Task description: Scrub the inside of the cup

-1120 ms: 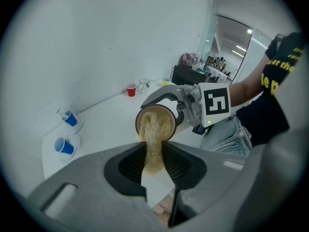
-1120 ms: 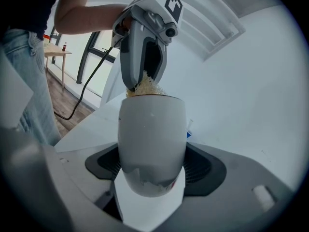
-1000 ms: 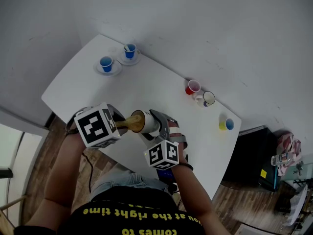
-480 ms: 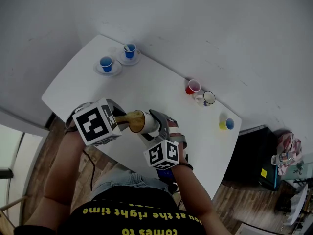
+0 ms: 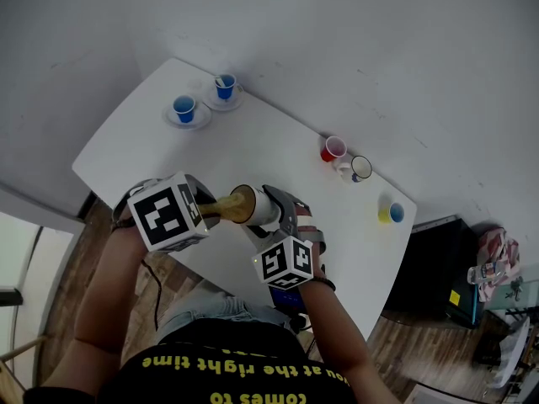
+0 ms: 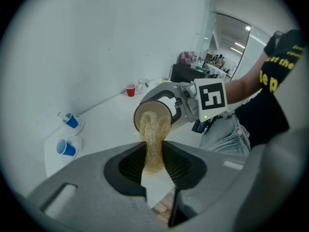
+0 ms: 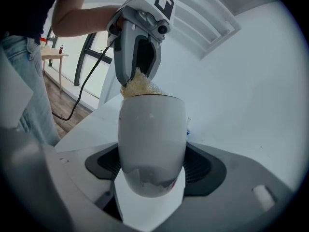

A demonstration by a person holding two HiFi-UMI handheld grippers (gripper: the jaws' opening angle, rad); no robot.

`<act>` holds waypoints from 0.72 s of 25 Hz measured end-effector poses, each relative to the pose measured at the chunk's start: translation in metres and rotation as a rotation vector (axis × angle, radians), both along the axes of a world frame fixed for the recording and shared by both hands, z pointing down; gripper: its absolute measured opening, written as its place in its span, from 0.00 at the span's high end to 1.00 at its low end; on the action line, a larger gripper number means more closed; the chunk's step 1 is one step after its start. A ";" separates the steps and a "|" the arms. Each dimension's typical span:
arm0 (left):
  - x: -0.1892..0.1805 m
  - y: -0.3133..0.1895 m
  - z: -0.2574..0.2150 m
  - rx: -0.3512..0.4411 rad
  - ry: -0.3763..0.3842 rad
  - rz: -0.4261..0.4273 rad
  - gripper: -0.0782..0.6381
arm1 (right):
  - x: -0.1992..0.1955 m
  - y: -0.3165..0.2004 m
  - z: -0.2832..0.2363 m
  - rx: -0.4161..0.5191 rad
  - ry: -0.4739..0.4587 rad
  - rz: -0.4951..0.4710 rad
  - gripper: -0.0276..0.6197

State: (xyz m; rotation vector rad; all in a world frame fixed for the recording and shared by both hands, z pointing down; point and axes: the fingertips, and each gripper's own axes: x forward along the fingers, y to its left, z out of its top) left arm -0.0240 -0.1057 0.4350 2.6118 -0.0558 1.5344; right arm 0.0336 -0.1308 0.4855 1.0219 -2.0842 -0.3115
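The white cup (image 7: 152,139) is held in the air over the near edge of the tabletop (image 5: 253,141). It lies almost on its side, its long axis running between the two grippers. Its mouth faces the left gripper (image 6: 153,154) and its bottom faces the right gripper (image 7: 150,178). The right fingers (image 7: 104,163) are clamped on the cup's lower body from both sides. The left fingers (image 6: 126,167) are closed on a tan fibrous scrubber (image 6: 153,141), whose far end sits inside the cup's mouth.
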 end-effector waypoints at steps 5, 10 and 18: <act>0.006 0.008 -0.006 -0.004 0.022 0.033 0.75 | 0.002 0.000 0.001 -0.006 -0.014 0.012 0.37; 0.013 -0.001 -0.014 0.039 0.052 0.016 0.75 | -0.001 0.001 -0.001 -0.003 -0.018 0.005 0.37; 0.009 -0.012 -0.003 0.057 0.031 -0.029 0.75 | -0.003 0.003 -0.003 0.006 -0.020 0.001 0.37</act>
